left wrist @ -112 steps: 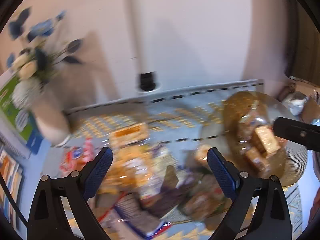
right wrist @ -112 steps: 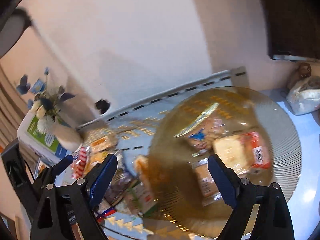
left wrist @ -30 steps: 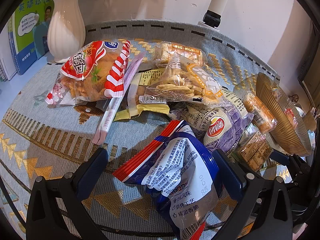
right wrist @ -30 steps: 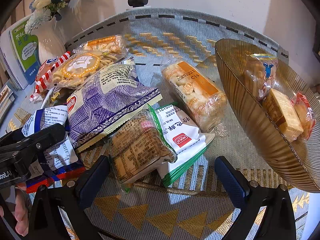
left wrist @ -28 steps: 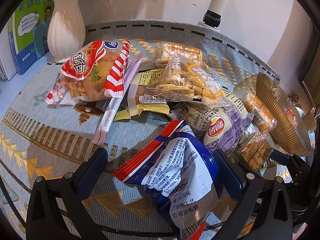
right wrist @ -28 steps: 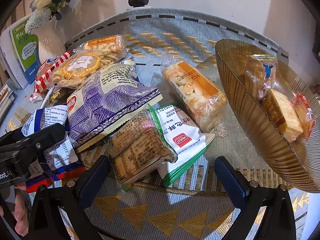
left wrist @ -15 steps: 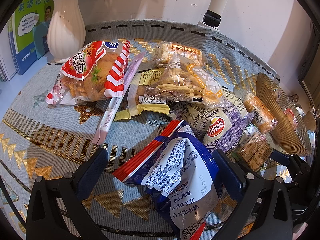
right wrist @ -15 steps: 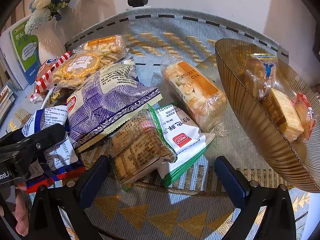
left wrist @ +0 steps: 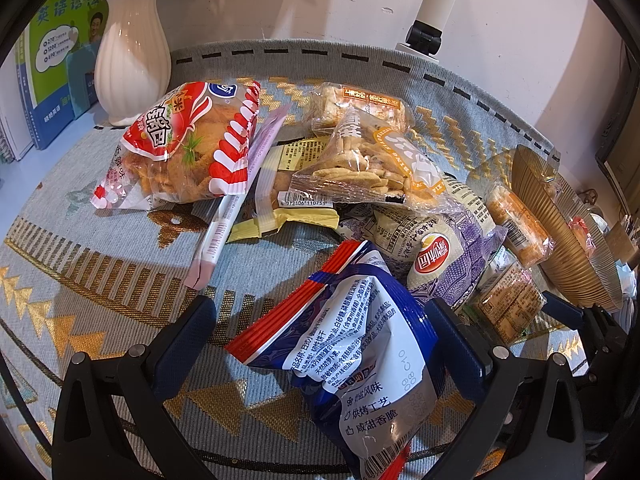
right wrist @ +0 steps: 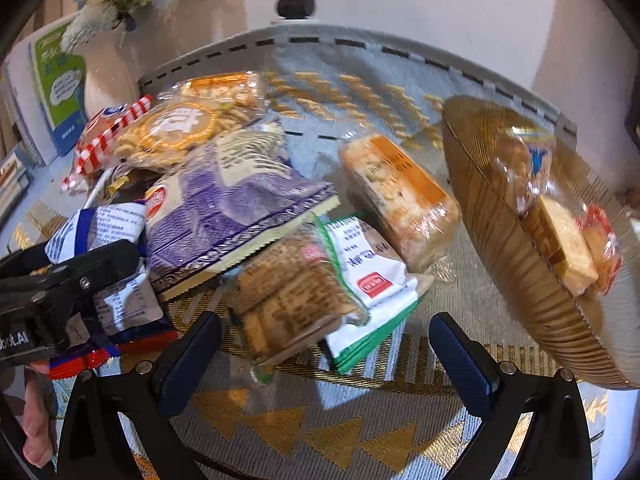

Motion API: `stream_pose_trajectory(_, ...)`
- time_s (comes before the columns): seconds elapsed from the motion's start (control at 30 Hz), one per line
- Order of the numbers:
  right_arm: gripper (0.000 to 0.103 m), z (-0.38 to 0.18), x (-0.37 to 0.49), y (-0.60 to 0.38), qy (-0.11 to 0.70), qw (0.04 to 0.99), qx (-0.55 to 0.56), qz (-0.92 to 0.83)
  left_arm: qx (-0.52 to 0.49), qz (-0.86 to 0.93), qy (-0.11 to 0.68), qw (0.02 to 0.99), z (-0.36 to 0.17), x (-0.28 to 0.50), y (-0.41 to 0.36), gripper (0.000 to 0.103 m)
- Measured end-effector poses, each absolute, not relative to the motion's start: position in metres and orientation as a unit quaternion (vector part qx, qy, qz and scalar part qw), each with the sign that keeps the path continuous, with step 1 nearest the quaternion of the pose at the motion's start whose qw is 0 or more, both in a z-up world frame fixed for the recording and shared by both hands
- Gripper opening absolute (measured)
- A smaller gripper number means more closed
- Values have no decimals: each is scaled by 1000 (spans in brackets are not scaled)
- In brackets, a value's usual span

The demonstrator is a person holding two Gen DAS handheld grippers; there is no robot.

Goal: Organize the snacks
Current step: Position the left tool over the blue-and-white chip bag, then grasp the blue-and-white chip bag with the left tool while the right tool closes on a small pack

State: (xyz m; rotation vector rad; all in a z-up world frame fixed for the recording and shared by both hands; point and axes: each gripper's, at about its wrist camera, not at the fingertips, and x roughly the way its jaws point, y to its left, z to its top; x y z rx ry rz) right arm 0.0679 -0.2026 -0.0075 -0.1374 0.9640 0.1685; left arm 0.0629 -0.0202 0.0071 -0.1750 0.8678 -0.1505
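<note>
A pile of snack packets lies on a grey and gold mat [left wrist: 80, 264]. In the left wrist view my left gripper [left wrist: 320, 336] is open around a blue, white and red biscuit packet [left wrist: 352, 352] that lies between its fingers. In the right wrist view my right gripper [right wrist: 326, 360] is open just short of a clear brown cracker packet [right wrist: 292, 292], which lies on a green and white packet [right wrist: 368, 272]. At the right a ribbed gold bowl [right wrist: 512, 248] holds a few wrapped snacks. A purple chips bag [right wrist: 228, 208] lies mid-pile.
A white vase [left wrist: 132, 48] and books [left wrist: 52, 60] stand at the back left, a lamp pole base [left wrist: 424, 36] at the back. A red striped bag [left wrist: 180, 148], a clear stick-snack packet [left wrist: 372, 160] and an orange-label packet [right wrist: 396, 196] lie around. A hand [right wrist: 36, 436] shows at lower left.
Over the last seconds both grippers came down from high above to the pile. In the last half second the right view shifted slightly and blurred; the left gripper is still.
</note>
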Motion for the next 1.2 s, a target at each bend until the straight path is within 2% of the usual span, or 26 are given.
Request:
stream_pose_trajectory(0.07, 101, -5, 66, -197, 453, 884, -82, 78, -85, -73, 419, 901, 7, 63, -20, 103)
stream_pose_trajectory(0.13, 81, -3, 63, -190, 444, 887, -93, 88, -84, -72, 419, 901, 7, 63, -21, 103)
stream_pose_trajectory(0.17, 61, -2, 62, -190, 440, 889, -96, 88, -84, -73, 419, 901, 7, 62, -21, 103)
stream_pose_trajectory(0.2, 50, 0, 59, -189, 432, 892, -101, 83, -84, -76, 418, 901, 7, 62, -20, 97)
stream_pose_trajectory(0.23, 45, 1, 59, -189, 428, 894, -100, 82, -90, -103, 409, 902, 9, 59, -20, 66)
stream_pose_trajectory(0.27, 41, 2, 59, -191, 430, 894, -92, 87, -96, -130, 407, 899, 10, 57, -21, 57)
stream_pose_trajectory(0.5, 29, 4, 62, -233, 424, 889, 69, 155, -107, -131, 403, 900, 7, 55, -19, 54)
stream_pose_trajectory(0.77, 23, 7, 54, -235, 414, 886, 93, 186, -124, -121, 396, 902, 11, 53, -9, 54)
stream_pose_trajectory(1.2, 21, 2, 58, -241, 414, 868, 163, 220, -129, -119, 370, 912, 18, 44, -7, 54)
